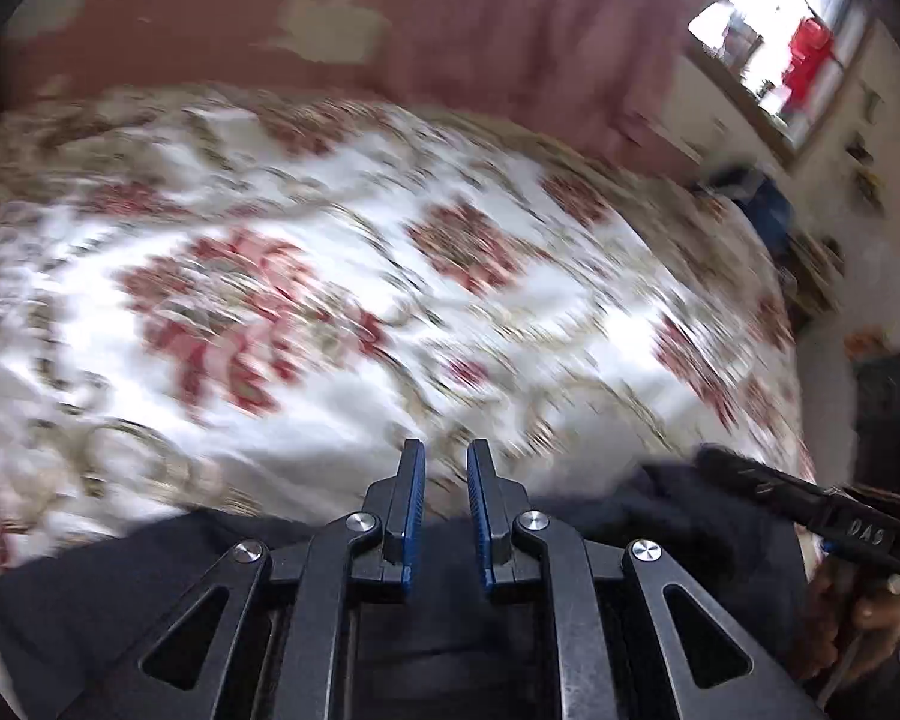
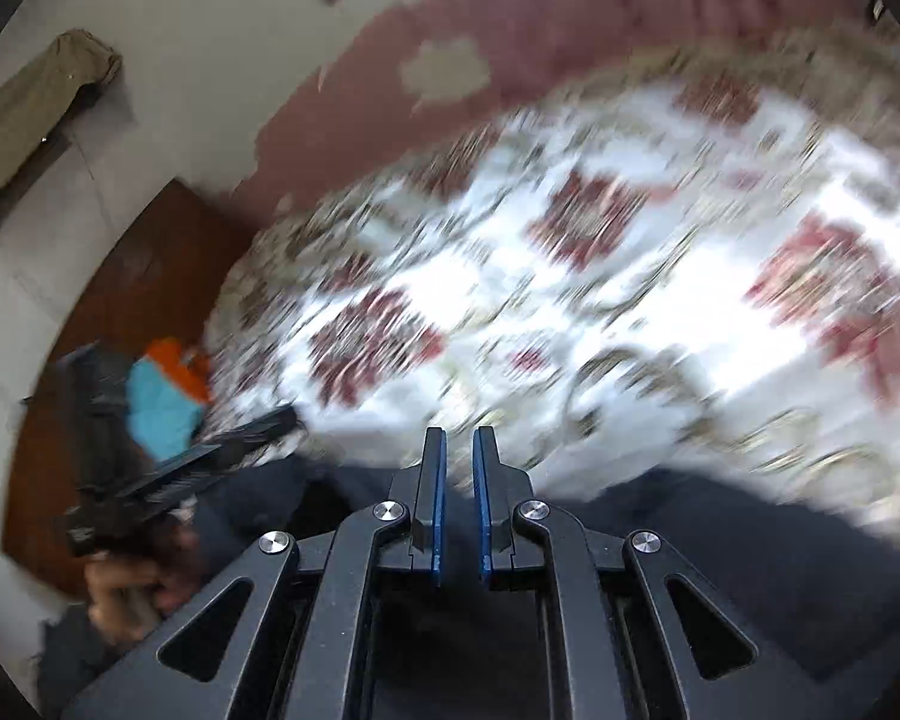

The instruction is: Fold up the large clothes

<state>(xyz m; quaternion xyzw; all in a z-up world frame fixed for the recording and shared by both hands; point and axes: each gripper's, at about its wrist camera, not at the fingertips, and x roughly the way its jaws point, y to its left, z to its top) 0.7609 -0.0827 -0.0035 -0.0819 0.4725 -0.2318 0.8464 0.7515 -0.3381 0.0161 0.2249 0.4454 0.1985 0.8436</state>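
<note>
A dark navy garment (image 1: pixel 90 600) lies along the near edge of a bed with a white bedspread with red flowers (image 1: pixel 330 240). My left gripper (image 1: pixel 445 450) hovers over the garment's far edge. Its jaws stand a little apart with nothing between them. The same garment (image 2: pixel 750 552) lies under my right gripper (image 2: pixel 459 438), whose blue pads are nearly together and hold nothing. Each gripper shows in the other's view: the right gripper (image 1: pixel 750 474) at the right edge, the left gripper (image 2: pixel 258 426) at the left, each held by a hand (image 2: pixel 126 594). Both views are motion-blurred.
A red-brown peeling wall (image 1: pixel 510 18) rises behind the bed. A bright window (image 1: pixel 774 42) and a dark cabinet (image 1: pixel 888 408) are to the right. Left of the bed are a brown wooden surface (image 2: pixel 120 276), teal and orange cloth (image 2: pixel 168 396) and a hanging khaki garment (image 2: pixel 36 114).
</note>
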